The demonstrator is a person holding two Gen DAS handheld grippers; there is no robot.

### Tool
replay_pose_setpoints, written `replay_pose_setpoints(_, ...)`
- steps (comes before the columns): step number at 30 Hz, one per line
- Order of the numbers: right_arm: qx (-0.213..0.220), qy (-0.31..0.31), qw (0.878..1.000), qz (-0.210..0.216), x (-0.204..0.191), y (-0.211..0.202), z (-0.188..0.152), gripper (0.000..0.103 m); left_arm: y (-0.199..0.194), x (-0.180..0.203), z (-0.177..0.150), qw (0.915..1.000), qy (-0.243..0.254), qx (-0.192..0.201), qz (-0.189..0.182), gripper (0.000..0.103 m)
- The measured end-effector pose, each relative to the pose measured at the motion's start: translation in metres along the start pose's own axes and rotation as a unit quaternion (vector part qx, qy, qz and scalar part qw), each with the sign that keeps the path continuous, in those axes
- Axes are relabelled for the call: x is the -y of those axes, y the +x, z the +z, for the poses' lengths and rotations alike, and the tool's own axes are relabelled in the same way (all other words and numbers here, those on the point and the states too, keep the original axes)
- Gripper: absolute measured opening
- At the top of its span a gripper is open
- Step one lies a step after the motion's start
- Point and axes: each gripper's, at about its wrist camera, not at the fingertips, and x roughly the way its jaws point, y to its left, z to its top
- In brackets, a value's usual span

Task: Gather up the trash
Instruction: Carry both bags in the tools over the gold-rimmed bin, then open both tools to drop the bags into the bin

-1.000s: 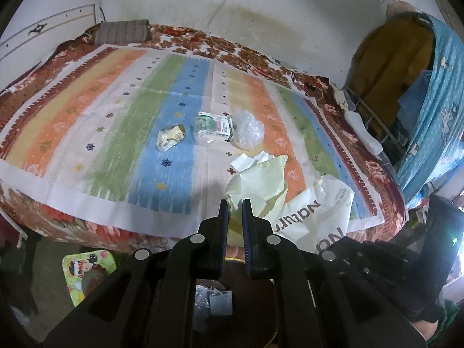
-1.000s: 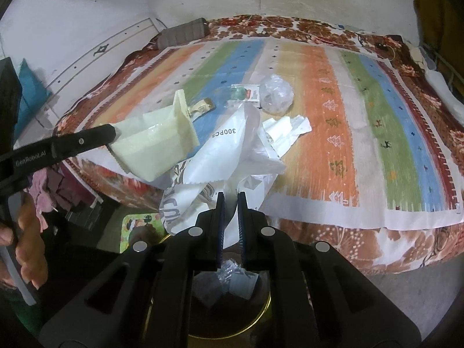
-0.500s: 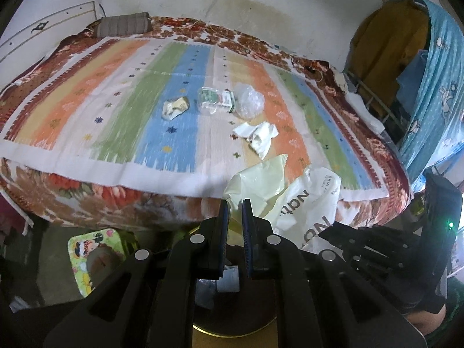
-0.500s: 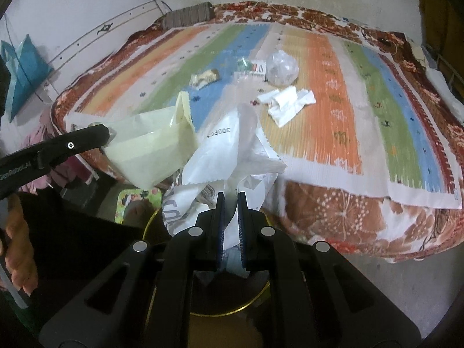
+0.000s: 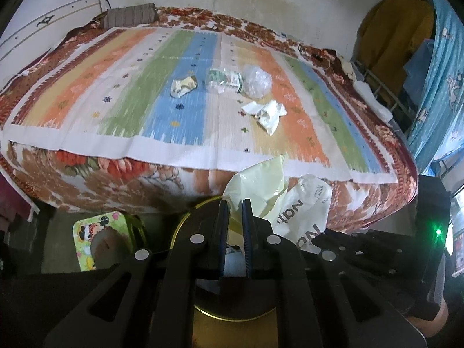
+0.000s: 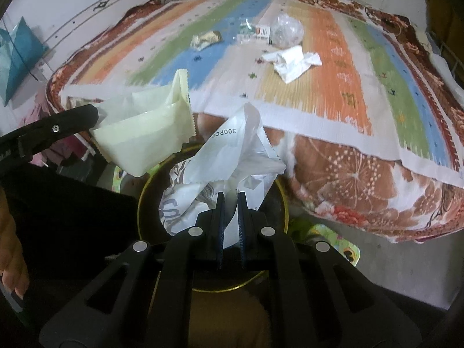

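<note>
The left gripper (image 5: 233,203) pinches a pale yellow wrapper (image 6: 145,133) and the right gripper (image 6: 230,195) a crumpled white printed bag (image 6: 229,156), both hanging over the gold-rimmed bin (image 6: 282,203) on the floor below the bed's near edge. Both wrappers are light and billow wider than they look, so if dropped from here, with the yellow one hanging out near the rim, they could catch on it or drift to the floor. More trash waits mid-bed on the striped sheet (image 5: 116,92): crumpled white paper (image 5: 268,113), a clear plastic ball (image 5: 256,81), a green-and-white packet (image 5: 224,78), and a small wad (image 5: 182,85).
</note>
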Motion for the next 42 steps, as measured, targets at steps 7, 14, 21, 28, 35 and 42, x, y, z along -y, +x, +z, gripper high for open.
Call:
replay_pose_setpoints(7, -0.034, 0.012, 0.999, -0.005, -0.001, 0.020, -0.007, 0.007, 0.011, 0.003, -0.011, 0.9997, -0.003, -0.023, 0.009, 0.010)
replay_pose_setpoints(14, -0.059, 0.039, 0.997, -0.004, 0.006, 0.037, -0.007, 0.008, 0.033, 0.003, -0.015, 0.9977, -0.012, -0.062, 0.022, 0.010)
replay_pose_setpoints(21, -0.081, 0.065, 0.995, 0.008, 0.011, 0.052, -0.008, 0.024, 0.051, -0.006, -0.019, 0.9941, -0.052, -0.094, 0.012, 0.017)
replay_pose_setpoints(28, -0.070, 0.074, 0.995, 0.017, 0.014, 0.046, -0.005, 0.039, 0.052, -0.015, -0.013, 0.9923, -0.083, -0.092, 0.003, 0.045)
replay_pose_setpoints(35, -0.045, 0.074, 0.996, 0.038, 0.015, 0.030, 0.004, 0.047, 0.045, -0.019, -0.001, 0.9936, -0.082, -0.078, 0.006, 0.055)
replay_pose_setpoints(42, -0.011, 0.061, 0.997, 0.038, 0.021, 0.010, 0.026, 0.060, 0.031, -0.022, 0.031, 0.9972, -0.047, -0.051, 0.025, 0.068)
